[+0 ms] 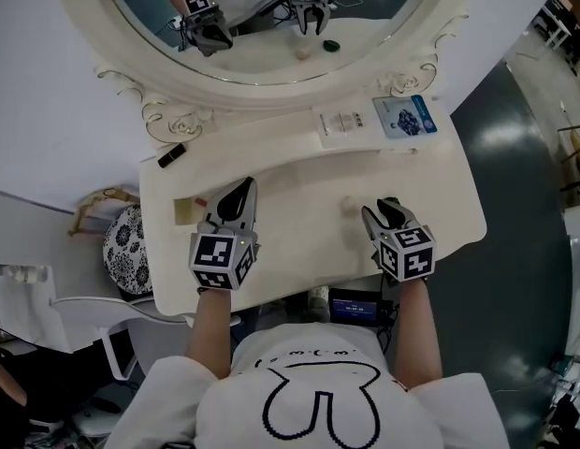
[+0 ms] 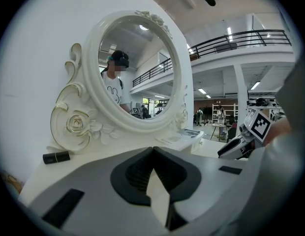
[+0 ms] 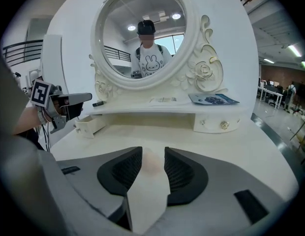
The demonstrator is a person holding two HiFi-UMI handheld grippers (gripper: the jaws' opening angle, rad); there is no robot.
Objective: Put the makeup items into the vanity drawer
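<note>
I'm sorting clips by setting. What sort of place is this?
Probably a large open workshop or lab hall, not a bedroom: a white vanity stands below a railed mezzanine, with strip lights overhead.

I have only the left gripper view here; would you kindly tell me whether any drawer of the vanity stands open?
Observer: Yes. The right gripper view shows the small drawer on the left pulled out.
Operator: Thank you. Is any makeup lying loose?
Observer: In the head view, a small pale round item lies on the tabletop just off the right gripper.
Operator: Are that gripper's jaws ready for it?
Observer: Its own view shows them apart, with a pale, pinkish shape in the gap, probably that item.
</note>
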